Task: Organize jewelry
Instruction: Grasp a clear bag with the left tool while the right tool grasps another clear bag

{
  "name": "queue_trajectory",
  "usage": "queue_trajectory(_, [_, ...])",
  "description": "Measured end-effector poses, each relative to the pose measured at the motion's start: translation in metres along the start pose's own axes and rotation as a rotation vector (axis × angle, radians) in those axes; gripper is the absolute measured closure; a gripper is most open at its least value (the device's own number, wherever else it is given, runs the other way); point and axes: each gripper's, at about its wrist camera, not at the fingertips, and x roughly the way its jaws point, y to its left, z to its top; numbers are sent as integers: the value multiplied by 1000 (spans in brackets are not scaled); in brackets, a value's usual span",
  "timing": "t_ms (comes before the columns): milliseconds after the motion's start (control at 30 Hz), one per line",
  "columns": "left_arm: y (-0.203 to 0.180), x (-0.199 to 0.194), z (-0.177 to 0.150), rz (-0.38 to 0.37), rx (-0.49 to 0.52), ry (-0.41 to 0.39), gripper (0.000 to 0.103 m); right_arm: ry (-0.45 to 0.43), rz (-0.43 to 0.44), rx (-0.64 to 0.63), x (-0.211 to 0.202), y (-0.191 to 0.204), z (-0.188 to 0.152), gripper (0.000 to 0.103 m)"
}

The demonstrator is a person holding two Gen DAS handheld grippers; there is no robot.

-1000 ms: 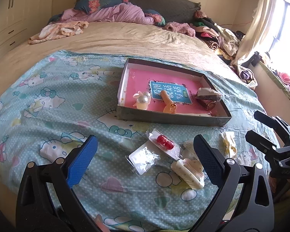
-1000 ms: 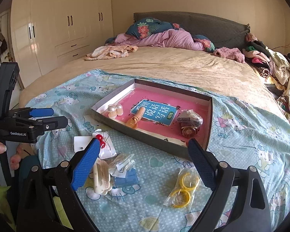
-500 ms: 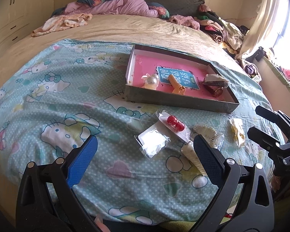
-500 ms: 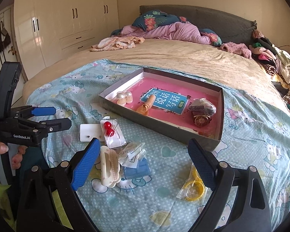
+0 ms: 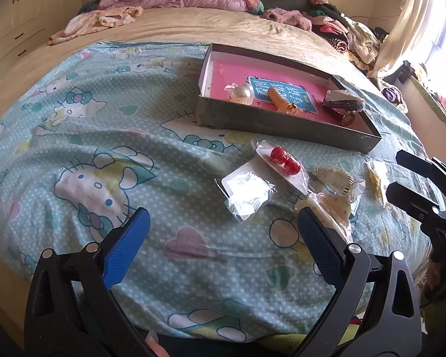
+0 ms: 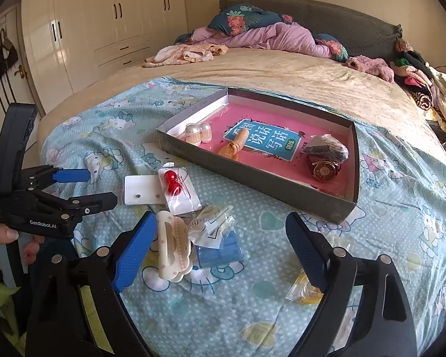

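While both tools hang above the bedspread (image 6: 282,321) with nothing in them, the left gripper (image 5: 223,244) stands wide open, and ahead and to its right lie a clear packet (image 5: 245,190) and the red bead card (image 5: 282,160), overlapping at one corner. Further right, the right gripper (image 6: 220,247) is likewise spread wide and empty, with the cream hair clip (image 6: 173,245) just inside its left finger and crumpled bags (image 6: 214,223) between the jaws. A closing pinch could catch two slippery wrappers at once, since they overlap, or drag soft cloth. Beyond both, the tray (image 6: 252,186) already holds pearls, an orange piece and a watch; its near wall stands between pile and pink floor. Yellow rings (image 6: 304,288) in a bag lie under the right finger.
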Motion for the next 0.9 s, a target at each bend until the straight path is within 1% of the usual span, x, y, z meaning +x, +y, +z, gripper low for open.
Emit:
queue_trajectory(133, [2,6,-2,-2,-7,12,10,22,16,5,9,0,-3,22])
queue_trajectory(233, [3,10,-2,-4,-6,20,10,43,31,10,17,0,-3,28])
queue_trajectory(500, [2,17,-1,-16,-1,26,10,104,62,15,42,1,-5,51])
queue_trajectory(633, [0,20,1,-27,4,33,10,126,69,17,52,0,-5,57])
queue_trajectory(900, [-1,30,9,-40,5,40,10,136,79,11,66,-1,-1,66])
